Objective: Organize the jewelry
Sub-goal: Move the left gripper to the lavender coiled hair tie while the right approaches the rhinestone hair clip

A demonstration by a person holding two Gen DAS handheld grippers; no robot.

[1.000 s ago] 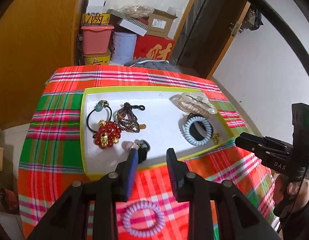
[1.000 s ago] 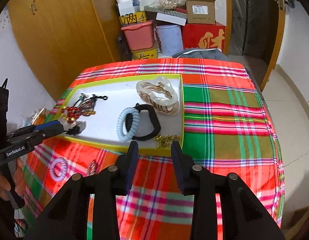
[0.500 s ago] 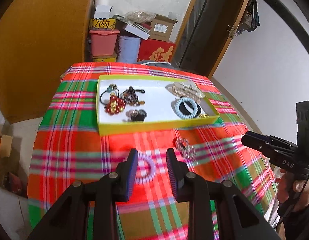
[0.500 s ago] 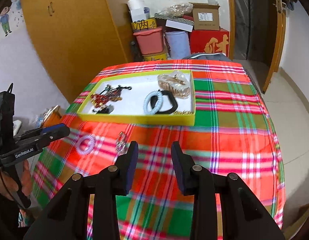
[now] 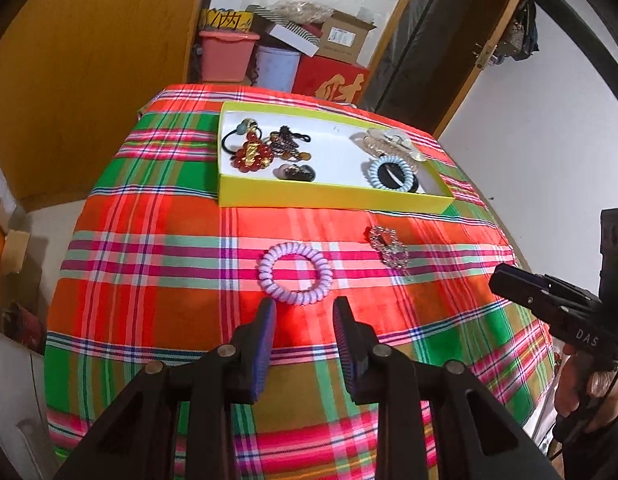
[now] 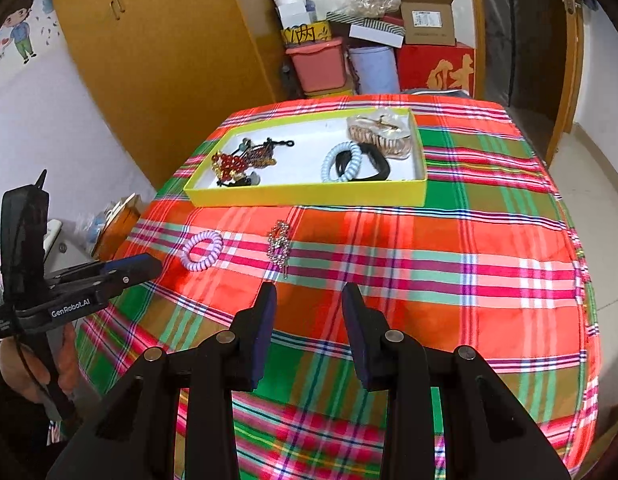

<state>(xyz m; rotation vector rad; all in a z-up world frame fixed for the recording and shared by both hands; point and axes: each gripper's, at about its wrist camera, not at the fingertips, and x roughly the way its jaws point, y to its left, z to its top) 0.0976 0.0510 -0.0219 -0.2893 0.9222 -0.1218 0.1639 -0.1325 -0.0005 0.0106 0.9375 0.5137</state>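
Note:
A yellow-rimmed tray (image 5: 333,198) (image 6: 309,196) with a white floor sits on the plaid tablecloth and holds several pieces: a red bead bracelet (image 5: 251,155), a dark beaded string (image 5: 287,144), a pale blue coil hair tie (image 5: 390,173) (image 6: 342,161) and a clear hair claw (image 5: 385,141) (image 6: 383,130). In front of the tray on the cloth lie a lilac coil hair tie (image 5: 295,273) (image 6: 201,251) and a sparkly rhinestone piece (image 5: 389,246) (image 6: 280,244). My left gripper (image 5: 305,312) stands open just short of the lilac tie, nothing between its fingers. My right gripper (image 6: 309,296) is open and empty, near the rhinestone piece.
The table (image 6: 469,280) falls away at its edges on all sides. Behind it stand a pink bin (image 5: 228,55), a lilac bucket (image 5: 278,67), a red box (image 5: 333,80) and cardboard boxes. A wooden wardrobe (image 6: 157,48) is at the left, a door (image 6: 565,40) at the right.
Both grippers have drawn back from the tray toward the near side of the table. The lilac tie and rhinestone piece now lie ahead of the fingers; jaws unchanged.

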